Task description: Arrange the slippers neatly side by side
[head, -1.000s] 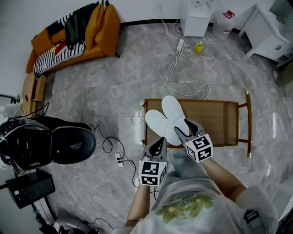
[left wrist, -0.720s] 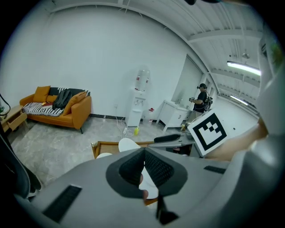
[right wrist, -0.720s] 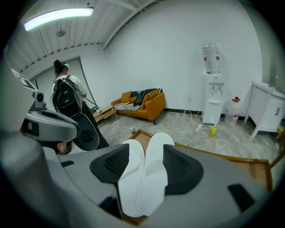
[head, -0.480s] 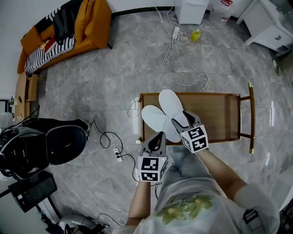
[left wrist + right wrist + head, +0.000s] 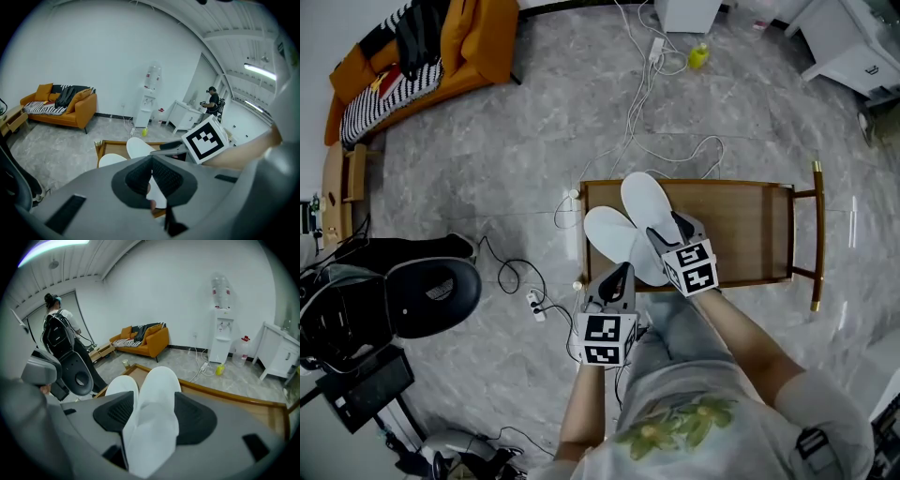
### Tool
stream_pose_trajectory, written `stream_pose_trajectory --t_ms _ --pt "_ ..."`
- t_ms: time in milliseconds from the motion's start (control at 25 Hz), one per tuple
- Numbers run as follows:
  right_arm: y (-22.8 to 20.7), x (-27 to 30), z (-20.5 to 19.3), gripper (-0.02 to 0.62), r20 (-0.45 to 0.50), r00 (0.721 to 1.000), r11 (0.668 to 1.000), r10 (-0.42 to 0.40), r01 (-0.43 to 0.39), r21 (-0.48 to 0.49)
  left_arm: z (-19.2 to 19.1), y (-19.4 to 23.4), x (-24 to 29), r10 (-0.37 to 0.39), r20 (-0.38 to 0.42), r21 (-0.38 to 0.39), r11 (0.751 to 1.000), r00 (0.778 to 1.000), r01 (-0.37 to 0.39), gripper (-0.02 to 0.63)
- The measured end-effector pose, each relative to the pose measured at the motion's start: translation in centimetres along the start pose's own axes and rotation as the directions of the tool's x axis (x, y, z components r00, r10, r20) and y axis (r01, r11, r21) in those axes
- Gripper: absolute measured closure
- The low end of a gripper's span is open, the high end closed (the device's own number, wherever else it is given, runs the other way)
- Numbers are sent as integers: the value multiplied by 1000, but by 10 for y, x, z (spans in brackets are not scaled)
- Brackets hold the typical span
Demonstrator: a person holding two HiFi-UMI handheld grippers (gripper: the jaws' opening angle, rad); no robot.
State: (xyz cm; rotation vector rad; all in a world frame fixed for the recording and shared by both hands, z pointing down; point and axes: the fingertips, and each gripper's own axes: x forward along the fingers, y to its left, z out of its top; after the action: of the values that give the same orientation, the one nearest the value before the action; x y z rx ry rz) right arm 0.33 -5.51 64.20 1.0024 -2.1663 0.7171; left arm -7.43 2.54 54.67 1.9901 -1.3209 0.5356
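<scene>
A: Why's the right gripper [image 5: 665, 230] over the right slipper [image 5: 645, 204]?
B: Likely letting it go beside the left slipper [image 5: 611, 234], at the wooden worktop's [image 5: 741, 234] left end. Its jaws have just been opening and are wide apart, heel between.
A: Left gripper [image 5: 619, 271]?
B: Jaws together, empty, at the near edge. Two slippers, two grippers.

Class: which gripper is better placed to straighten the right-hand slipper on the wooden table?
Probably the right gripper: its jaws, just opened wider, straddle the right-hand slipper; the left gripper sits at the other slipper.
</scene>
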Motion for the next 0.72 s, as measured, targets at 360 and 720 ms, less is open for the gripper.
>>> stream_pose_trajectory --t_ms 360,720 --pt "-7 23 -11 338 -65 998 1000 -5 6 8 4 6 9 0 -16 -1 1000 1000 0 591" --pt "-14 26 -11 495 -73 997 999 -20 22 27 -1 6 16 2 -46 -5 1000 999 -3 591"
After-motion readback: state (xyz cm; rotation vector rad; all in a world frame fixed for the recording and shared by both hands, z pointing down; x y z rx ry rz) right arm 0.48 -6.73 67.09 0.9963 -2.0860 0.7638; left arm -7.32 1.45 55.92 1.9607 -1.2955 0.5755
